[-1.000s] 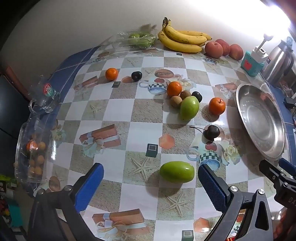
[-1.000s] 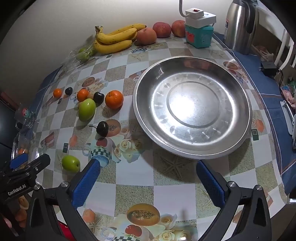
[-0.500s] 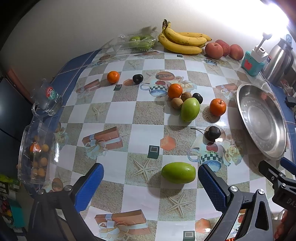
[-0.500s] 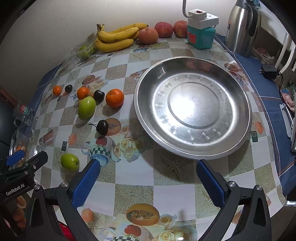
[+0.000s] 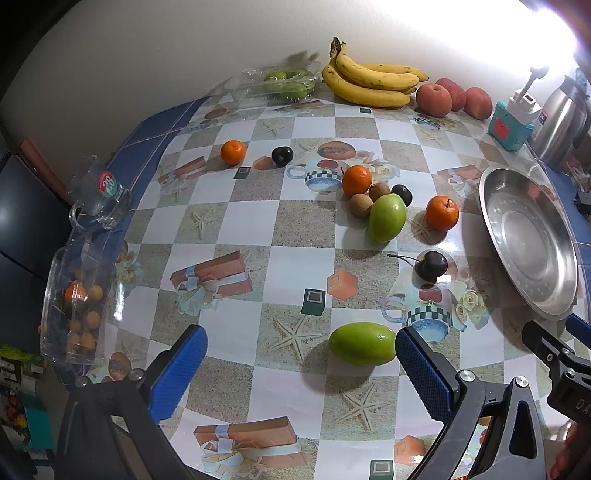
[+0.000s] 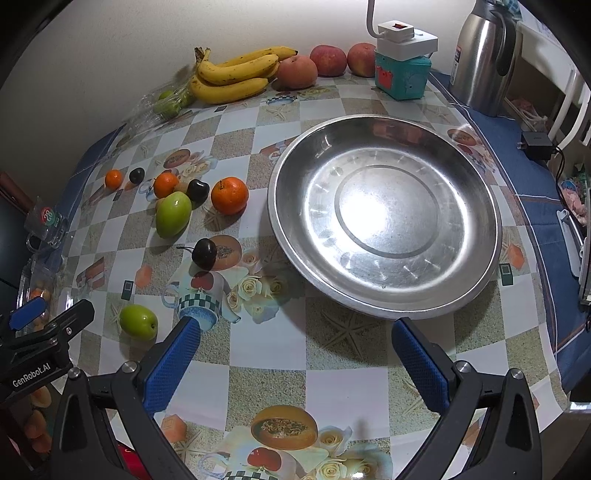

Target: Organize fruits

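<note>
Mango [image 5: 362,348] lies crosswise between the wide-apart left claw [image 5: 300,354]; right claw [image 6: 295,345] spread too.

A patterned checkered tablecloth [image 6: 332,376] printed with starfish, gift boxes and teacups covers the table. At the far edge stands a steel thermos jug [image 6: 484,55], and beside it a teal box [image 6: 400,77] carries a white power strip [image 6: 406,35]. A glass mug [image 5: 98,197] sits at the left edge. A black charger [image 6: 537,142] lies on the blue cloth [image 6: 546,221].

Loose fruits [image 5: 387,217] lie scattered beside the empty steel dish [image 6: 384,218].
</note>
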`<state>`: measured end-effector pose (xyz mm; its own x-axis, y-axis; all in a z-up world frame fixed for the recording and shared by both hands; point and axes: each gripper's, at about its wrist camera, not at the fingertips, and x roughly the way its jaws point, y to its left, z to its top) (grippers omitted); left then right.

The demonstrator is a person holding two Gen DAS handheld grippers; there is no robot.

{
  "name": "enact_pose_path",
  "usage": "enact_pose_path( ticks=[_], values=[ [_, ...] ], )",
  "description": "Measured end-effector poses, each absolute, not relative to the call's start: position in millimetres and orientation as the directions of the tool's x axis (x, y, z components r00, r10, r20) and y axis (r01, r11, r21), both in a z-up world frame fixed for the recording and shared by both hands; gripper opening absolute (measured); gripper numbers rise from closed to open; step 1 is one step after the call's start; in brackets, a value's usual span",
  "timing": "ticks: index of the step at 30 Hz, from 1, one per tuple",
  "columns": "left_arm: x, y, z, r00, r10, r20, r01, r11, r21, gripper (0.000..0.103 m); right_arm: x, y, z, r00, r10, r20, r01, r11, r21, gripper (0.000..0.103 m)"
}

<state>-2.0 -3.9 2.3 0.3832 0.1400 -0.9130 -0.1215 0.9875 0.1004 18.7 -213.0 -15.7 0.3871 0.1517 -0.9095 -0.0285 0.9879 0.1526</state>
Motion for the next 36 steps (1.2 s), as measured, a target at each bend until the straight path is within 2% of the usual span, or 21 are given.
enact_pose_path(
  ticks=[12, 26, 36],
  values=[
    [-1.7, -6.3, 1.9, 0.384, 0.124, -0.915, -0.111, 0.99, 0.088, 0.103, 18.7, -213.0, -15.3, 0.387, 0.15, -0.91, -0.029, 0.988, 0.151, 0.103],
    [0.6, 2.0, -1.9, 0.366, 0.038, -0.93, -0.116, 0.993, -0.005, 0.103, 18.9, -213.9, -14.9, 0.386, 0.154, -0.91, -0.029, 0.988, 0.155, 0.103],
    [0.6, 2.7, 0.7, 0.373, 0.03, -0.927, -0.111, 0.994, -0.012, 0.103, 18.7, -213.5, -16.5, 0.383, 0.156, -0.91, -0.025, 0.987, 0.159, 0.103]
  ],
)
